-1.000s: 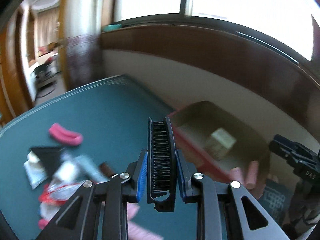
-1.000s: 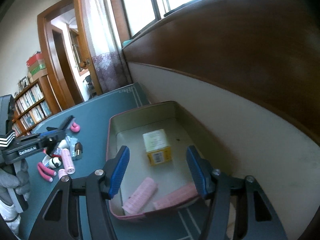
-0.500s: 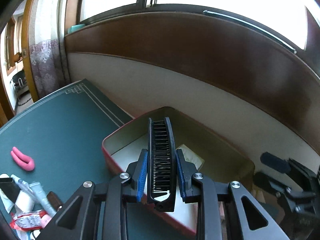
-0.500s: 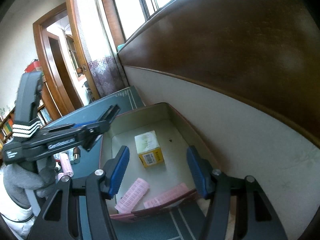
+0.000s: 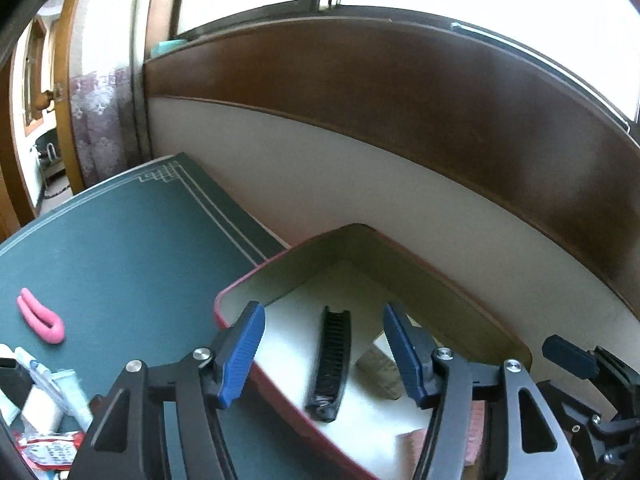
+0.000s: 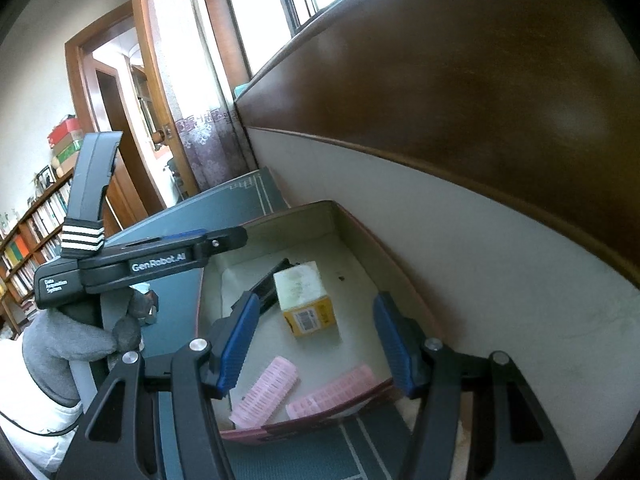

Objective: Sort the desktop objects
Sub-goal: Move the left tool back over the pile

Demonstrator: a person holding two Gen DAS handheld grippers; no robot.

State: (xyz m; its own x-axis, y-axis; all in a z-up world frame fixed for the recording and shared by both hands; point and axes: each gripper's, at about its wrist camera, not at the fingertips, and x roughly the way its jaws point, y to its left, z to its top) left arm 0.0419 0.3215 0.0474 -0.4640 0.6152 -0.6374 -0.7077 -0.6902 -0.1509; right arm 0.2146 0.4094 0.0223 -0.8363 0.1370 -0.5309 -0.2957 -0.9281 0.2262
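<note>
A black comb (image 5: 330, 364) lies loose on the floor of the pink-rimmed tray (image 5: 236, 286), below my left gripper (image 5: 324, 354). Its jaws are opening and no pad touches the comb. From the right wrist view the same comb (image 6: 272, 280) leans beside a white and yellow box (image 6: 306, 298) in the tray (image 6: 362, 228), with two pink hair rollers (image 6: 266, 392) near the front wall. My right gripper (image 6: 316, 344) stands open over the tray's near end, holding nothing. The left gripper's body (image 6: 148, 264) reaches in from the left, held by a grey-gloved hand (image 6: 76, 340).
On the green table (image 5: 120, 248) lie a pink curved clip (image 5: 40, 316) and a heap of tubes and packets (image 5: 48, 404) at the lower left. The tray stands against a cream wall with dark wood panelling (image 5: 400, 92). A doorway and bookshelves (image 6: 28, 240) are far left.
My left gripper swung from the table's clutter to over the tray, then its jaws spread and the black comb dropped onto the tray floor. The right gripper has stayed put.
</note>
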